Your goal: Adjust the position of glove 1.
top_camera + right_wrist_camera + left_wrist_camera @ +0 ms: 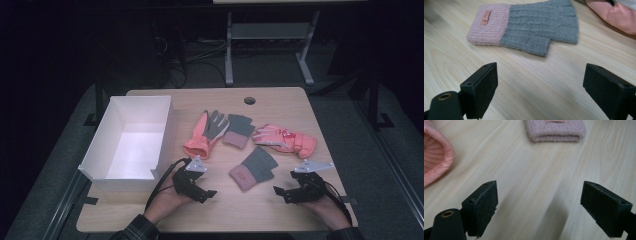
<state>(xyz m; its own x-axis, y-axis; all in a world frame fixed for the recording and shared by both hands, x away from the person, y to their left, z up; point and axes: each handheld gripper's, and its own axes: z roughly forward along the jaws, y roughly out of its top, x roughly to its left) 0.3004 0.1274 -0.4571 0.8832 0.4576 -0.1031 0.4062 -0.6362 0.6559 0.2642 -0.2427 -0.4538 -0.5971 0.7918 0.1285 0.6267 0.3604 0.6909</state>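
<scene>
A grey knitted fingerless glove with a pink cuff lies flat on the wooden table, in the lower middle of the high view, between the two grippers and touched by neither. In the right gripper view it fills the upper middle of the frame, cuff to the left with a small orange label on it; in the left gripper view only its pink cuff shows at the top edge.

The left gripper sits lower left of the glove, its jaws spread wide over bare wood with nothing between them. The right gripper sits lower right, jaws likewise spread and empty.

Farther up the high view lie a matching grey and pink glove, a salmon and grey work glove to its left, and an orange padded glove to its right. A white open box stands at the left of the table.
</scene>
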